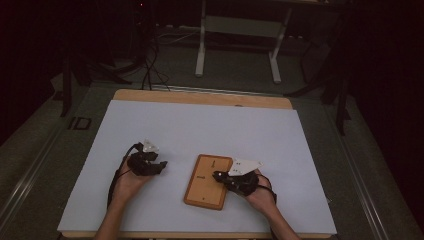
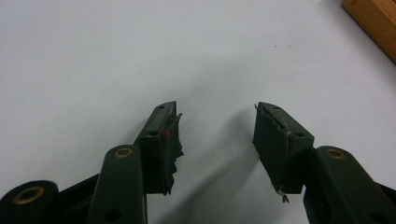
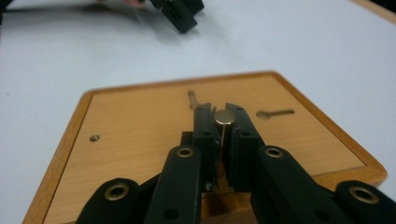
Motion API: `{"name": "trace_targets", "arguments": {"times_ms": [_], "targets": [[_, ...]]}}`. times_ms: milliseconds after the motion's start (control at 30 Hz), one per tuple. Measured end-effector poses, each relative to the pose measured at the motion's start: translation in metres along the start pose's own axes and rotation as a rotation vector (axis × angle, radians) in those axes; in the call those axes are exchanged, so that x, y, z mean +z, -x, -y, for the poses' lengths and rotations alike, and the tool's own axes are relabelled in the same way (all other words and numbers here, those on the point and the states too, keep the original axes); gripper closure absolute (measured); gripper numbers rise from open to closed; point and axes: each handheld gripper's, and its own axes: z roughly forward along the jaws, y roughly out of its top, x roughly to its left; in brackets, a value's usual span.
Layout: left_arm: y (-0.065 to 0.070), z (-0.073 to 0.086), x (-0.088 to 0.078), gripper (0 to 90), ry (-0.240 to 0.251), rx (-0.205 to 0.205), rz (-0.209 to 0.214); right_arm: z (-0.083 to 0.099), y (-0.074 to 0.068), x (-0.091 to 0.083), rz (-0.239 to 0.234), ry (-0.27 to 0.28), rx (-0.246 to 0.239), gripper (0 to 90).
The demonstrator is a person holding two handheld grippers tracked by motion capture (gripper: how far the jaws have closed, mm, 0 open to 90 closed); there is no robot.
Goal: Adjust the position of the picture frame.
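High view showed a wooden board (image 1: 208, 181) lying flat on the white table cover (image 1: 200, 130), toward the person's side and a little right of its middle. Right gripper (image 1: 218, 175) reached over the board's right edge, hand (image 1: 257, 192) behind it. Right gripper view (image 3: 220, 122) looked along jaws drawn narrow, clamped on a small metal pin (image 3: 224, 117) — upright, round flat head up, above the board (image 3: 149, 126). Marked the board's face: two dark slots (image 3: 275, 112) and a small hole (image 3: 95, 137). Left gripper (image 1: 162, 165) sat well left of the board, on the cover. Left gripper view (image 2: 217, 126) had jaws spread wide with nothing between — board corner (image 2: 373, 23) at upper right.
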Motion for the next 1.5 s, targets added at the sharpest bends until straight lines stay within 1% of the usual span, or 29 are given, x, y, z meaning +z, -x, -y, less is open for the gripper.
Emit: {"name": "trace_targets", "arguments": {"times_ms": [100,200,333,433,500,667,833,967,1100,1167,1300,1400,1433,1500], "targets": [[0.0,-0.001,0.0,50.0,0.001,0.001,0.002,-0.004,0.001,-0.003,0.003,0.021,-0.005,84.3],[0.0,-0.002,-0.001,50.5,0.008,-0.003,0.014,-0.006,0.001,-0.005,0.008,0.027,-0.013,84.3],[0.001,-0.004,-0.003,51.7,0.031,-0.015,0.034,-0.007,0.002,-0.006,0.006,0.036,-0.01,84.3],[0.002,-0.006,-0.003,52.6,0.06,-0.022,0.051,-0.008,0.002,-0.006,0.007,0.043,-0.012,84.3],[0.003,-0.008,-0.003,54.0,0.071,-0.027,0.061,-0.01,0.002,-0.007,0.005,0.048,-0.013,84.3],[0.007,-0.014,0.0,57.6,0.079,-0.01,0.082,-0.014,0.002,-0.007,0.003,0.06,-0.014,84.3],[0.012,-0.02,0.004,60.6,0.083,0.004,0.105,-0.018,0.001,-0.007,-0.004,0.065,-0.028,84.4],[0.014,-0.022,0.006,62.3,0.089,0.008,0.121,-0.021,0.0,-0.007,-0.009,0.069,-0.042,84.4],[0.015,-0.023,0.007,65.0,0.094,0.012,0.127,-0.024,0.0,-0.006,-0.013,0.073,-0.046,84.4],[0.015,-0.024,0.007,66.0,0.093,0.021,0.125,-0.027,0.0,-0.004,-0.016,0.076,-0.053,84.4],[0.017,-0.027,0.007,70.3,0.112,0.03,0.138,-0.033,-0.002,-0.001,-0.031,0.086,-0.065,84.4],[0.018,-0.028,0.008,73.8,0.113,0.038,0.146,-0.036,-0.004,0.002,-0.041,0.09,-0.072,84.4],[0.019,-0.029,0.009,73.8,0.113,0.038,0.154,-0.038,-0.005,0.003,-0.05,0.091,-0.076,84.4],[0.02,-0.03,0.009,76.9,0.119,0.044,0.171,-0.043,-0.008,0.007,-0.067,0.095,-0.09,84.4]]}}
